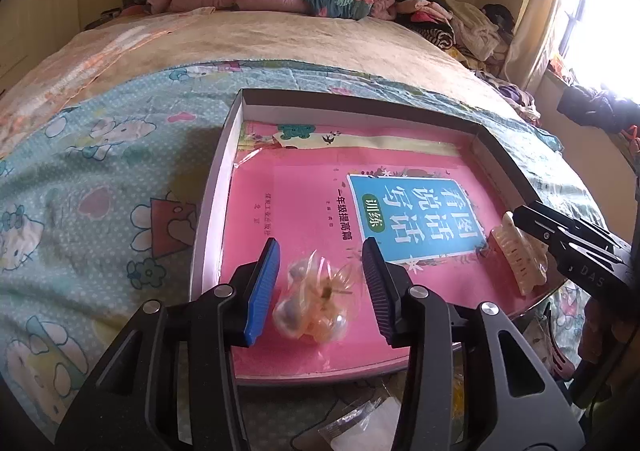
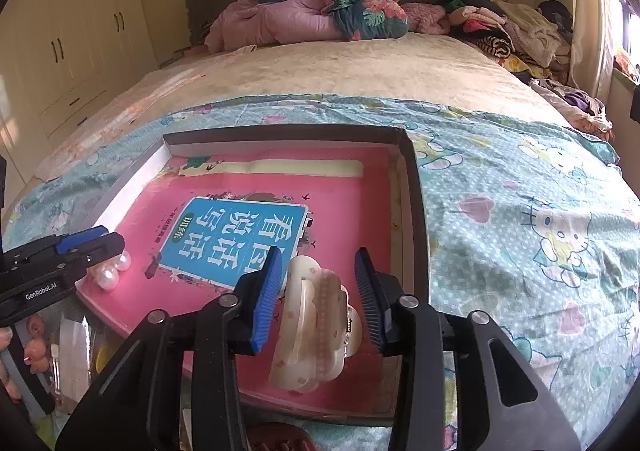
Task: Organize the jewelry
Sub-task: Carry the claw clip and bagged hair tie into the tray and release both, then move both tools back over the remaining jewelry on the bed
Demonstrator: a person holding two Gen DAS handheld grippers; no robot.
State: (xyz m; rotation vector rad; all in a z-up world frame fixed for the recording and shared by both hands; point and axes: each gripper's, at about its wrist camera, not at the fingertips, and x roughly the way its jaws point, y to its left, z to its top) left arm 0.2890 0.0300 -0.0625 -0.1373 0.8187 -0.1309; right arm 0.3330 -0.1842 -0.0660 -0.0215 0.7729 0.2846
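1. Jewelry here means 2 pieces that I can make out: a small clear bag of pearl earrings (image 1: pixel 314 301) and a cream hair clip (image 2: pixel 316 325). Both lie inside a shallow box (image 1: pixel 210 211) on the bed (image 1: pixel 100 155).

2. Left claw (image 1: pixel 320 287): its jaws stand apart on either side of the bag, touching it on neither side, so it grips nothing. The bag rests on the pink book cover (image 1: pixel 304 211) that lines the box floor, near the front edge.

3. Right claw (image 2: pixel 316 293): also spread wide, with the hair clip lying between the pads. The clip sits close to the left pad; whether it touches I cannot tell. The clip lies in the front right part of the box, just inside the right wall.

4. Done, as I judge it: both pieces are already in the box and well apart from each other, bag to the left and clip to the right.

5. Left, as I judge it: outside the front edge of the box, more small packets (image 1: pixel 360 423) and a dark red clip (image 2: pixel 276 439) lie on the bedspread, partly hidden by the claws. These likely belong in the box too, so the task looks only partly complete.

6. Farther out, folded quilts (image 2: pixel 320 15) and piled clothes (image 2: pixel 520 31) sit at the head of the bed, apart from the work.
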